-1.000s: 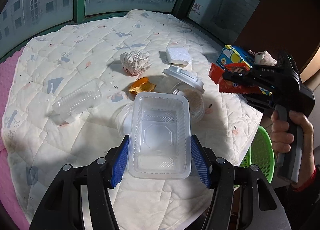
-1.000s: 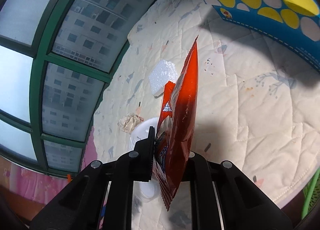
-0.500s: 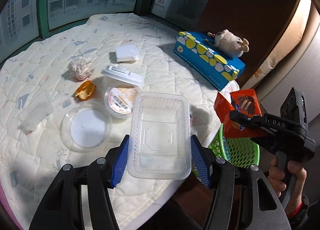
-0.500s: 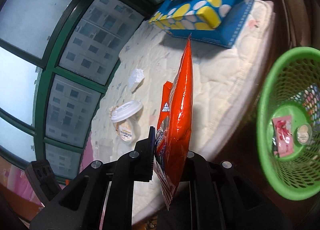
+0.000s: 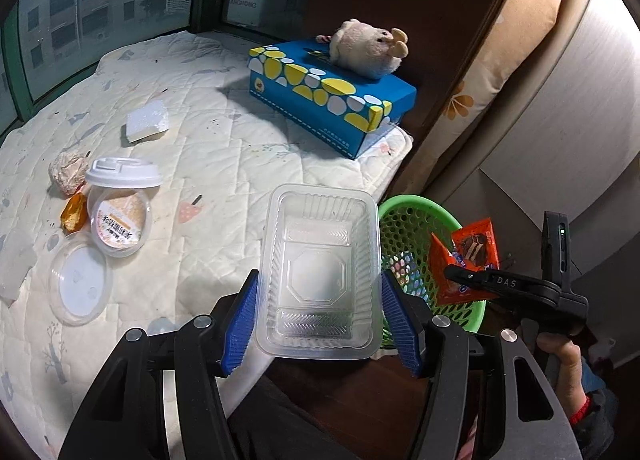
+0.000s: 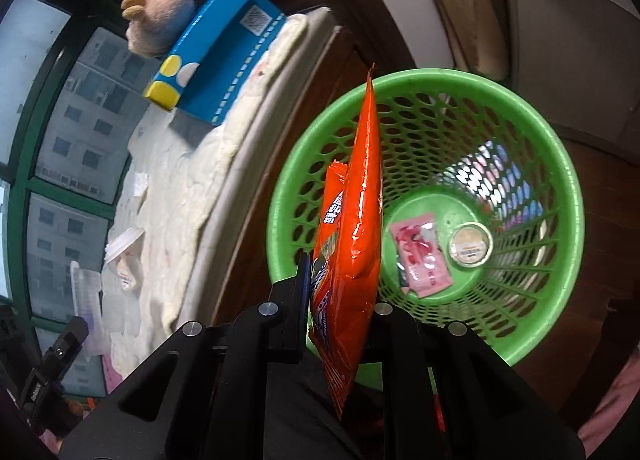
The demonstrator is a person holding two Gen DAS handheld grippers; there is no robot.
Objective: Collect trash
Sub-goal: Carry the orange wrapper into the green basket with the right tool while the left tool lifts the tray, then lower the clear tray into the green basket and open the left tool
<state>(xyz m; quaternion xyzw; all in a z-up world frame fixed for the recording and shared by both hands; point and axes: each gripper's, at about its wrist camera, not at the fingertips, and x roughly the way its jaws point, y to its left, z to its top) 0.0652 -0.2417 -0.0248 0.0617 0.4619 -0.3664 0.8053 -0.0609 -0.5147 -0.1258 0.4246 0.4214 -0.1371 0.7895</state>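
Release is the step that counts: the right gripper point(image 6: 340, 312) pinches the orange snack wrapper point(image 6: 352, 220) edge-up, its far end over the green basket point(image 6: 560, 164) ahead and below, so it should spread only once centred above the opening. Left gripper point(image 5: 320, 324) clamps the clear plastic tray point(image 5: 320, 264), the basket just beyond to its right; it should wait its turn.

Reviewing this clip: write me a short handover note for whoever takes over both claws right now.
Left claw: shut on the clear plastic tray, near the quilt's edge.
Right claw: shut on the orange snack wrapper, above the green basket.
Done: a pink sachet and a small round lid lie in the basket.
Left: drop both; then collect the lidded cup, round clear lid, foam block, crumpled paper, amber wrapper.
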